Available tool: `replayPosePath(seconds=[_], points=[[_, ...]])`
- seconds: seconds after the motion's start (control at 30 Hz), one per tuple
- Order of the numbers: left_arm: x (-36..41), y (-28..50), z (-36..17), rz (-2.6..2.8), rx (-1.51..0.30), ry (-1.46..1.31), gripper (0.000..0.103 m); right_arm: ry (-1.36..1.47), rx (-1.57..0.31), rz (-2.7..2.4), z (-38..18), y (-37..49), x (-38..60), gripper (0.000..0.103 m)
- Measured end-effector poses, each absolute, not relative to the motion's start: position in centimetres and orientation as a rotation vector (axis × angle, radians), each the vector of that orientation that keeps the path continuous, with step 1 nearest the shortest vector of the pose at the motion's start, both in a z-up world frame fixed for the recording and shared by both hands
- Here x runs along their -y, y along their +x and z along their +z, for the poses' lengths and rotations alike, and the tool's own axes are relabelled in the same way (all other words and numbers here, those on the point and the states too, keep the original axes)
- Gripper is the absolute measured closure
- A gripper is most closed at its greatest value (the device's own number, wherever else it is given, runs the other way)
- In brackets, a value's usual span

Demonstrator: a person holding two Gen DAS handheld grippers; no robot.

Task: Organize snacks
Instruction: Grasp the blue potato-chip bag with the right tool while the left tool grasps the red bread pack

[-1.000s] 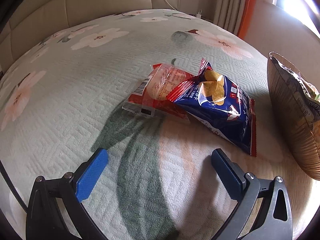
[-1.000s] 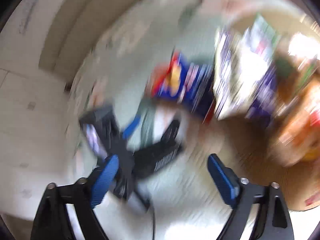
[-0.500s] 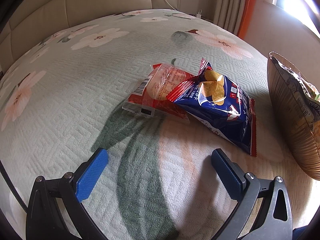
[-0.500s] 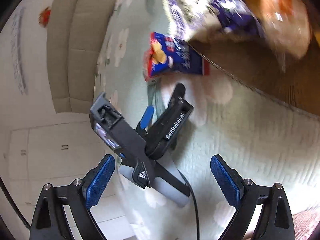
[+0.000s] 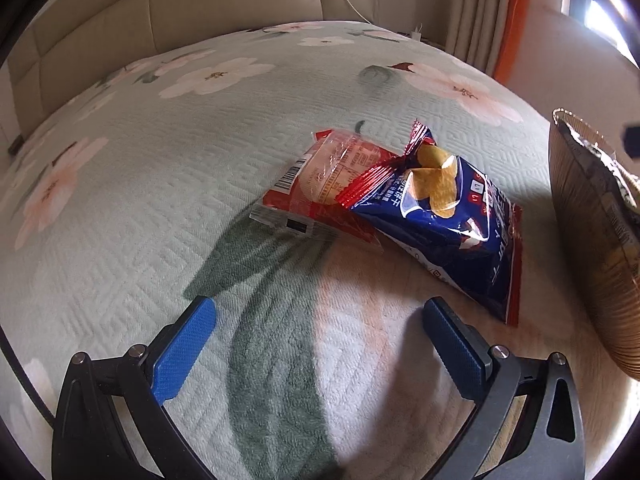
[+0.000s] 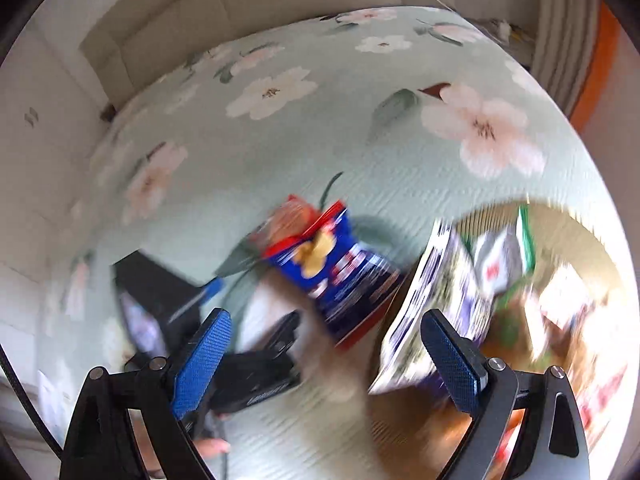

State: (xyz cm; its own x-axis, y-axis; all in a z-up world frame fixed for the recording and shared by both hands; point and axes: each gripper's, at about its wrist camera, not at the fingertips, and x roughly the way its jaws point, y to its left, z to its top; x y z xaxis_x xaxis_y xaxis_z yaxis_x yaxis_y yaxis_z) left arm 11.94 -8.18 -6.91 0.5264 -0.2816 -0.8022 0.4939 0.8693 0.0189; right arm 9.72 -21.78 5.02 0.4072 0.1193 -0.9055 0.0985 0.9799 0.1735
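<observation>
The blue chip bag point(image 5: 452, 224) lies on the quilted bedspread point(image 5: 168, 184), its crimped red top edge resting over a red-and-clear snack packet point(image 5: 320, 184) beside it. Both look light, puffed with air and glossy, so the film will likely slide and crinkle under a pad; the contents are probably brittle. A pinch on a flat sealed seam, such as the blue bag's crimped end, seems safer than squeezing the belly. The clear packet shows a pale round biscuit or bun, and its barcode end lies flat on the cloth.

Just to the right stands a woven brown basket point(image 5: 584, 240), ribbed and curved, with at least 1 foil-edged packet already inside. The spread is soft, pale green with pink blossoms.

The left gripper point(image 5: 316, 344) hovers short of the 2 packets, jaws wide and empty. The right gripper point(image 6: 324, 356) also stands wide with nothing between its blue textured pads, in a blurred view over bag and basket
</observation>
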Motion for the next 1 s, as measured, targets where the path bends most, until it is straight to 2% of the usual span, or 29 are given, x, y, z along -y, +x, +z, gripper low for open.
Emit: replayPosePath(seconds=[0.2, 0.37, 0.47, 0.6, 0.7, 0.73, 0.77, 0.8, 0.87, 1.0], points=[[6.4, 14.5, -6.1, -0.603, -1.022, 0.166, 0.0, -0.039, -1.193, 0.097, 3.4, 14.0, 21.5, 0.011], [2.9, 19.9, -4.9, -0.578, -1.283, -0.115, 0.001, -0.185, -1.284, 0.262, 1.7, 16.5, 19.9, 0.011], [1.8, 22.2, -5.0, -0.637, -1.367, -0.295, 0.001, -0.221, -1.352, 0.33, 0.3, 17.4, 19.0, 0.011], [4.4, 22.8, -5.9, -0.594, -1.389, -0.146, 0.001, -0.272, -1.499, 0.318, -3.5, 18.7, 17.9, 0.011], [6.0, 22.1, -5.7, -0.538, -1.335, -0.043, 0.001, -0.232, -1.567, 0.291, -6.3, 19.4, 17.9, 0.011], [6.0, 22.0, -5.6, -0.542, -1.324, -0.057, 0.001, -0.23, -1.549, 0.267, -6.3, 19.4, 18.3, 0.014], [5.9, 22.1, -5.5, -0.558, -1.314, -0.068, 0.001, -0.235, -1.538, 0.239, -6.1, 19.4, 18.8, 0.035], [6.0, 22.1, -5.5, -0.576, -1.307, -0.072, 0.001, -0.203, -1.54, 0.255, -5.5, 19.1, 19.4, 0.041], [6.2, 22.1, -5.2, -0.632, -1.297, -0.077, 0.001, -0.233, -1.545, 0.277, -4.6, 18.7, 19.7, 0.047], [7.6, 22.3, -4.7, -0.691, -1.284, -0.033, 0.001, -0.232, -1.545, 0.323, -3.7, 18.1, 20.0, 0.05]])
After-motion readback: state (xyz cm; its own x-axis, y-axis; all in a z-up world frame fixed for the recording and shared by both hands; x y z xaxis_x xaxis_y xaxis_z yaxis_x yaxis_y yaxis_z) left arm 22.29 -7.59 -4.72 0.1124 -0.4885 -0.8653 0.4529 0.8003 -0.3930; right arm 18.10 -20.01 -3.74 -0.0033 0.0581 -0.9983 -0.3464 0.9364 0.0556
